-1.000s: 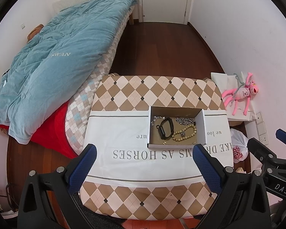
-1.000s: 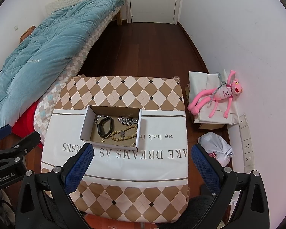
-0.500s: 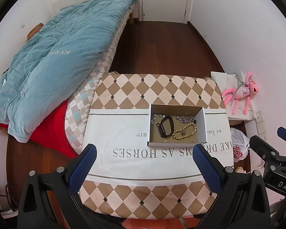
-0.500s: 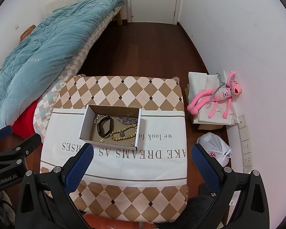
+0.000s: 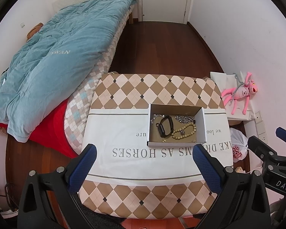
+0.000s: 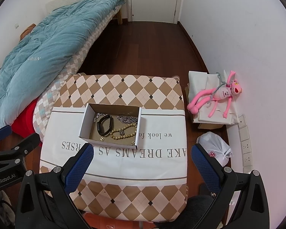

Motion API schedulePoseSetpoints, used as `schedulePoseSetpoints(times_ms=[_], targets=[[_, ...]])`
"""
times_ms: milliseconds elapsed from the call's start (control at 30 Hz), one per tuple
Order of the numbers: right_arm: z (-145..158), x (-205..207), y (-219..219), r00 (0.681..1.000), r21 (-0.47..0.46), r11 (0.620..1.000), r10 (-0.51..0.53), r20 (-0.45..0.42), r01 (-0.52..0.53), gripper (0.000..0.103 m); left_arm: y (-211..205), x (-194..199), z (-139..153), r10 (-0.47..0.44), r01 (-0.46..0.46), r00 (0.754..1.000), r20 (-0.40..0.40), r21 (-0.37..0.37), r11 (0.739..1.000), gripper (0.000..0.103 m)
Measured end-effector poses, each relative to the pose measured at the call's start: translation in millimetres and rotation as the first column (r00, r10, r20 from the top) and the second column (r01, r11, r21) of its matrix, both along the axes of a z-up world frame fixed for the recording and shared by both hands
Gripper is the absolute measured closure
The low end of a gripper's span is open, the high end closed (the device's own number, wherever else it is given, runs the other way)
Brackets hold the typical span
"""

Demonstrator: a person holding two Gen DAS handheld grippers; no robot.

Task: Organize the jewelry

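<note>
Blue and puffy, a big blanket (image 5: 53, 64) lies on the bed at the left. Next to the bed is a table under a checked cloth (image 5: 156, 89) with a white band and grey words. A white bag (image 6: 209, 99) sits on the floor by the wall, and a pink plush toy (image 6: 217, 97) lies on top of it. A tied plastic bag (image 6: 215, 148) is on the floor near it.

On the cloth's white band sits a small open cardboard box (image 5: 176, 107). Inside the box are a black watch band (image 5: 165, 126), a string of tan beads (image 5: 184, 131) just beside it, a silver chain (image 5: 184, 118) behind the beads, and a thin sparkly chain (image 5: 155, 117) at the back left.

The left gripper (image 5: 143, 162) is wide open and holds nothing. The right gripper (image 6: 142, 162) is wide open and empty too. Both hang above the near side of the table, apart from the box.
</note>
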State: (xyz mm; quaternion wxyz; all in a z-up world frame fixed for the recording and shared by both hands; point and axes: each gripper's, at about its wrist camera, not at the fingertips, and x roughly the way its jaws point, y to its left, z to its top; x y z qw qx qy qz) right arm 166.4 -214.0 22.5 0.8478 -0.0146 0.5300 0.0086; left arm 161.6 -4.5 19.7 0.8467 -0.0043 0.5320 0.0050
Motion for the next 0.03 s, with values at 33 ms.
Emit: schedulePoseSetpoints(times_ms=[33], targets=[[-0.3, -0.9, 0.0, 1.000, -0.002, 1.000, 0.000, 0.000, 0.000, 0.000, 0.3, -0.1, 0.2, 0.002, -0.002, 1.000, 0.002, 0.003, 1.000, 0.000]])
